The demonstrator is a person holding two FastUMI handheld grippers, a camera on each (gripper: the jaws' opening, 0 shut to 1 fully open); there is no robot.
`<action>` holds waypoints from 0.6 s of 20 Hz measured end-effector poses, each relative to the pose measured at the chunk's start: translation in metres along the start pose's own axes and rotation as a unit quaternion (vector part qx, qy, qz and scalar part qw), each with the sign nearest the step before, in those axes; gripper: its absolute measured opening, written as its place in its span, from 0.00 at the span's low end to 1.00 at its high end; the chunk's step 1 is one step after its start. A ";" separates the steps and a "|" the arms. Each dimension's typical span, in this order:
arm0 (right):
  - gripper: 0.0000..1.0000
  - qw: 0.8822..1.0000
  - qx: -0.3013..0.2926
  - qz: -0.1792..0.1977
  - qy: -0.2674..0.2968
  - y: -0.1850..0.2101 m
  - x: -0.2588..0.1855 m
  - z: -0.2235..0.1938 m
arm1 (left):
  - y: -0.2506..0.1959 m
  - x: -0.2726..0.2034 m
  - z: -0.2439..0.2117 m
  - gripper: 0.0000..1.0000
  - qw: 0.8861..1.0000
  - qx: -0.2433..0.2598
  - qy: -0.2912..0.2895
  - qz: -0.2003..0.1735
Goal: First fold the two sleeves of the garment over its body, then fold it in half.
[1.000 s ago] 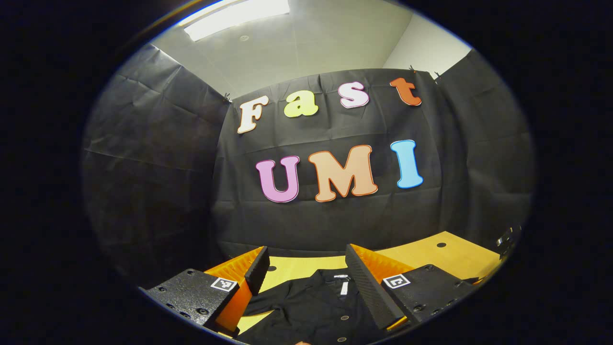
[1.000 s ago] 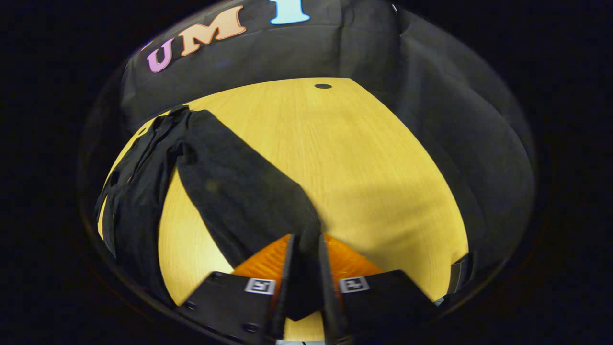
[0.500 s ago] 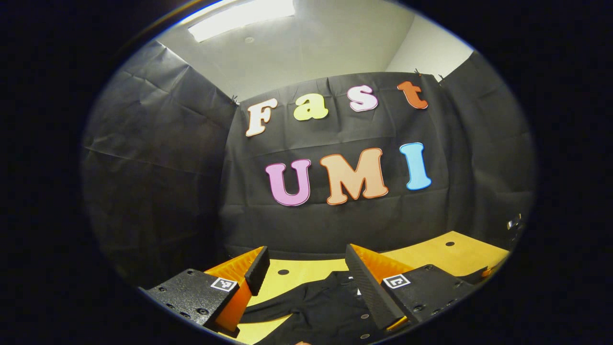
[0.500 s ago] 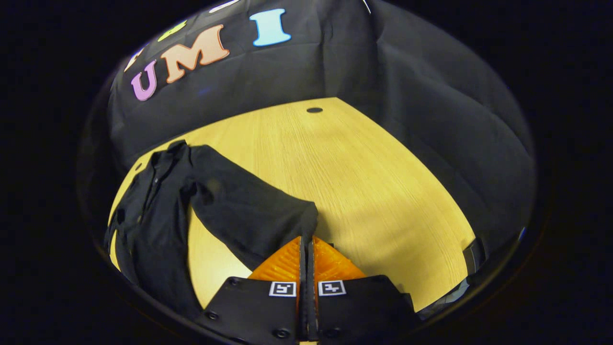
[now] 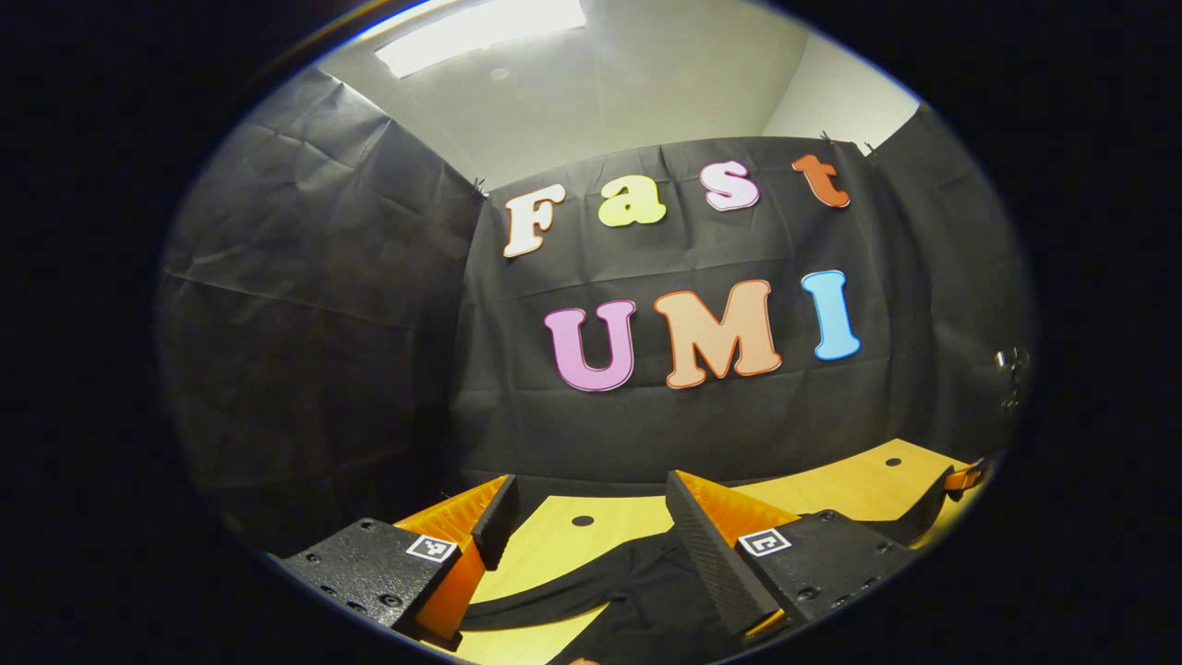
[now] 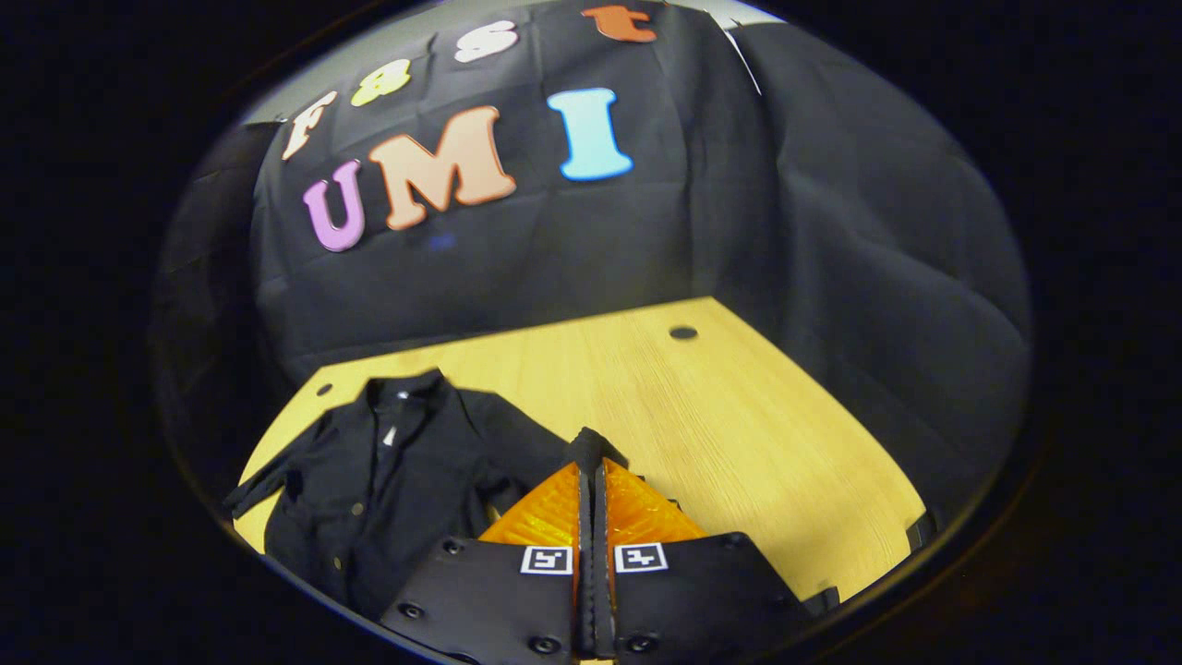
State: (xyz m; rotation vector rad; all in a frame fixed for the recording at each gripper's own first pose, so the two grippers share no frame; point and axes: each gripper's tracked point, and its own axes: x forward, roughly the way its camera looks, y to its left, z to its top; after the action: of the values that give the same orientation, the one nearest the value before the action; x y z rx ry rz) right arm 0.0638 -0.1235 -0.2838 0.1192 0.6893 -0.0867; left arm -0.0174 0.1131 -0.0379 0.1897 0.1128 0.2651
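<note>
Lying spread on the wooden counter [image 6: 702, 416], collar toward the booth wall: the black garment [image 6: 388, 480]. Pinching a sleeve [image 6: 587, 450] of it between closed fingers, lifted just above the garment's body: the right gripper [image 6: 592, 462]. Hovering with fingers wide apart over the garment's near part: the left gripper [image 5: 591, 526].

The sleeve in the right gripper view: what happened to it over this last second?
The right gripper closed on the sleeve and carried it in toward the shirt, so it no longer stretches out across the table. The left gripper stayed open above the shirt, holding nothing.
</note>
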 end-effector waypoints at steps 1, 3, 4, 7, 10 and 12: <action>0.02 1.000 -0.013 0.009 -0.010 0.015 -0.002 0.012 | 0.007 0.000 -0.003 0.99 1.000 -0.003 0.004 0.004; 0.02 0.999 -0.032 0.025 -0.029 0.044 -0.006 0.029 | 0.024 -0.002 -0.010 0.94 1.000 -0.010 0.010 0.015; 0.02 0.998 -0.041 0.033 -0.039 0.058 -0.007 0.036 | 0.031 -0.003 -0.011 0.99 1.000 -0.012 0.011 0.020; 0.02 0.995 -0.064 0.054 -0.055 0.096 -0.010 0.047 | 0.058 -0.008 -0.017 0.99 0.999 -0.013 0.012 0.038; 0.02 0.993 -0.076 0.073 -0.057 0.132 -0.006 0.050 | 0.084 -0.015 -0.022 0.99 0.998 -0.015 0.015 0.055; 0.02 0.991 -0.084 0.085 -0.057 0.156 -0.006 0.050 | 0.100 -0.018 -0.027 0.99 0.998 -0.015 0.018 0.066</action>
State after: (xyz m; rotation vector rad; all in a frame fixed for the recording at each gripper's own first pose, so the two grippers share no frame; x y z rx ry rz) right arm 0.1089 0.0242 -0.2288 0.0111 0.5669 0.1271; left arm -0.0631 0.2079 -0.0422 0.1632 0.1315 0.4016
